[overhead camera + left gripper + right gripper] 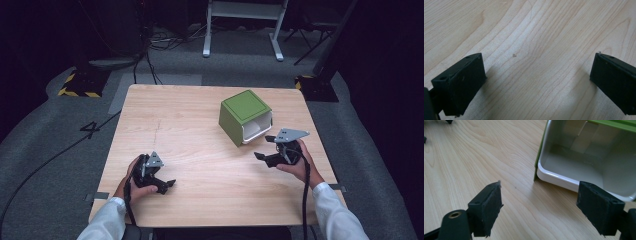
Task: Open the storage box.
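High view — right gripper (pixel 266 148) jaws apart beside green box (pixel 244 116) | left gripper (pixel 165 184) jaws apart — empty

Box (pixel 244 118) interior: from the high view, mostly hidden under its green top — only the white lip of the opening showed. In the right gripper view the box (pixel 584 162) ran off the top and right edges; the far inner wall was blurred. Right gripper (pixel 550 207): both jaws cut by the bottom edge. Left gripper (pixel 537 82): right jaw clipped at the right edge, left jaw at the bottom. Both forearms were cut off by the bottom edge of the high view — sleeves partly seen.
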A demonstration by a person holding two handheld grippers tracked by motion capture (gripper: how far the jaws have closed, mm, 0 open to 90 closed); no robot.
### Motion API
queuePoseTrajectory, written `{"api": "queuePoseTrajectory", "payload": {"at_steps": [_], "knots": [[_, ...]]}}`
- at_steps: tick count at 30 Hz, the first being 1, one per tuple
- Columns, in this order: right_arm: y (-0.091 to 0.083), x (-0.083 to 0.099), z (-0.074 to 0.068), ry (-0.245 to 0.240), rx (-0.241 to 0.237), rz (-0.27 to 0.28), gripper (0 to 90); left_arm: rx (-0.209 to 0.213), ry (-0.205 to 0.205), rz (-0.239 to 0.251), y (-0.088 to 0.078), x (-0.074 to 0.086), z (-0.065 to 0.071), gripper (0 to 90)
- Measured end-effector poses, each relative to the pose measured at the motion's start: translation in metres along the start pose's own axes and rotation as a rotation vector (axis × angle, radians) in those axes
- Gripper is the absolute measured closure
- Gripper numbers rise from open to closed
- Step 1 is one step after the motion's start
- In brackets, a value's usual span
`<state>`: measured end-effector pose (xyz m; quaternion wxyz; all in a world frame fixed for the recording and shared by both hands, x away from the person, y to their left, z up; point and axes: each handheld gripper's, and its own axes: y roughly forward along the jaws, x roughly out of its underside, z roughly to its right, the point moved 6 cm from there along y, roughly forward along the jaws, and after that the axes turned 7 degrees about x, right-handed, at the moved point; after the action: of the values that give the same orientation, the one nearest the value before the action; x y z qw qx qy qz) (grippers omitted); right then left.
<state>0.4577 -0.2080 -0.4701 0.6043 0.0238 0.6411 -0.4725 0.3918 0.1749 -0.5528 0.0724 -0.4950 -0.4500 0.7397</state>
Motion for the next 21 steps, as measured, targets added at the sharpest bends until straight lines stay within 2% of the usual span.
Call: {"api": "queuePoseTrajectory", "payload": {"at_steps": [4, 5, 8, 9, 14, 19, 21], "knots": [[0.012, -0.003, -0.005, -0.021, -0.005, -0.018, 20.2, 0.0, 0.0, 0.0, 0.0, 0.0, 0.0, 0.2], [0.02, -0.006, -0.008, -0.031, -0.009, -0.024, 20.2, -0.001, 0.0, 0.0, 0.0, 0.0, 0.0, 0.2], [0.026, -0.008, -0.009, -0.028, -0.013, -0.026, 20.6, -0.003, 0.002, -0.002, 0.0, 0.0, 0.0, 0.3], [0.033, -0.013, -0.009, -0.03, -0.009, -0.022, 21.1, -0.006, -0.001, -0.002, -0.001, 0.001, 0.001, 0.3], [0.043, -0.021, -0.009, -0.025, -0.019, -0.003, 21.5, -0.006, -0.005, 0.0, -0.001, 0.002, 0.001, 0.3], [0.057, -0.023, -0.008, 0.002, -0.044, -0.01, 21.4, -0.006, -0.004, 0.0, -0.001, 0.002, 0.002, 0.3], [0.062, -0.02, -0.008, 0.012, -0.054, -0.029, 21.3, -0.005, -0.004, -0.001, -0.001, 0.002, 0.002, 0.2]]}}
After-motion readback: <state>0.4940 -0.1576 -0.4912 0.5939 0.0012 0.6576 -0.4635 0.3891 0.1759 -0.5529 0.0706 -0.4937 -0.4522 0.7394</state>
